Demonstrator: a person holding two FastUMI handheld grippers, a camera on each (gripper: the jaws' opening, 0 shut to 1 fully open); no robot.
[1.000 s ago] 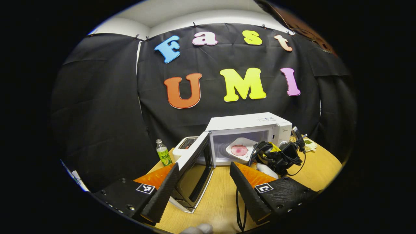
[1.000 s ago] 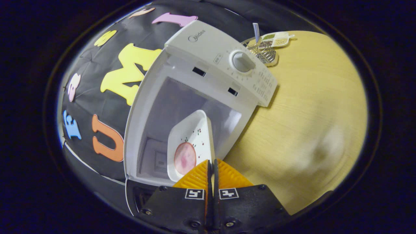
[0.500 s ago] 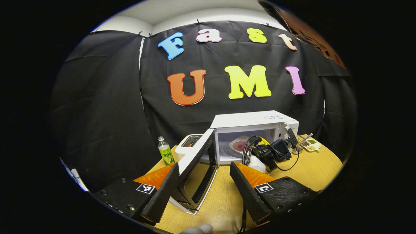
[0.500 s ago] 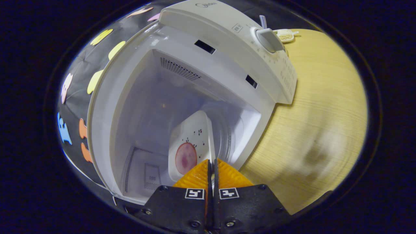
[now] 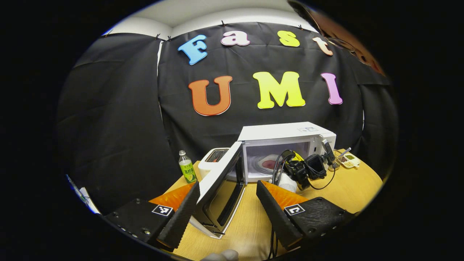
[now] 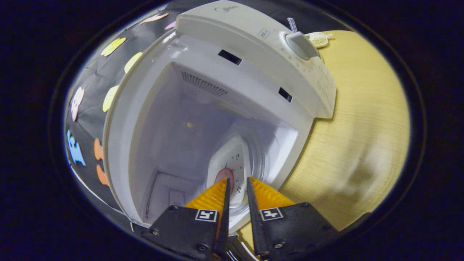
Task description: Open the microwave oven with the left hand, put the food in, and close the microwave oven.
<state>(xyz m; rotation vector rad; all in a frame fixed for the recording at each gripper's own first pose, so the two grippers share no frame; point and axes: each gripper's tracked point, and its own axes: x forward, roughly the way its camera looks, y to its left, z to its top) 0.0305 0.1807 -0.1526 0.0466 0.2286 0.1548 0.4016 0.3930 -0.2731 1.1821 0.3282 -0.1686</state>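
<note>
**Plate released inside the oven; closing the door came next**

While the white microwave oven point(image 6: 232, 54) stood with its dark-glass door point(image 5: 221, 188) swung wide, the right hand-held gripper point(image 6: 237, 181) sat at the mouth of the cavity with its fingers slightly apart, holding nothing. Just ahead of its fingertips, the white square plate with a round pink slice of food point(image 6: 232, 163) lay on the glass turntable inside the oven. I judged the putting-in step to be finishing: the plate looked set down and let go.

Farther back, the left hand-held gripper point(image 5: 228, 195) hung above the pale wooden worktop point(image 5: 250, 224), fingers wide apart and empty, the open door between them and just ahead.

Next, the right hand-held gripper needed to back straight out, clear of the plate. Then the left one could push the door shut.
</note>
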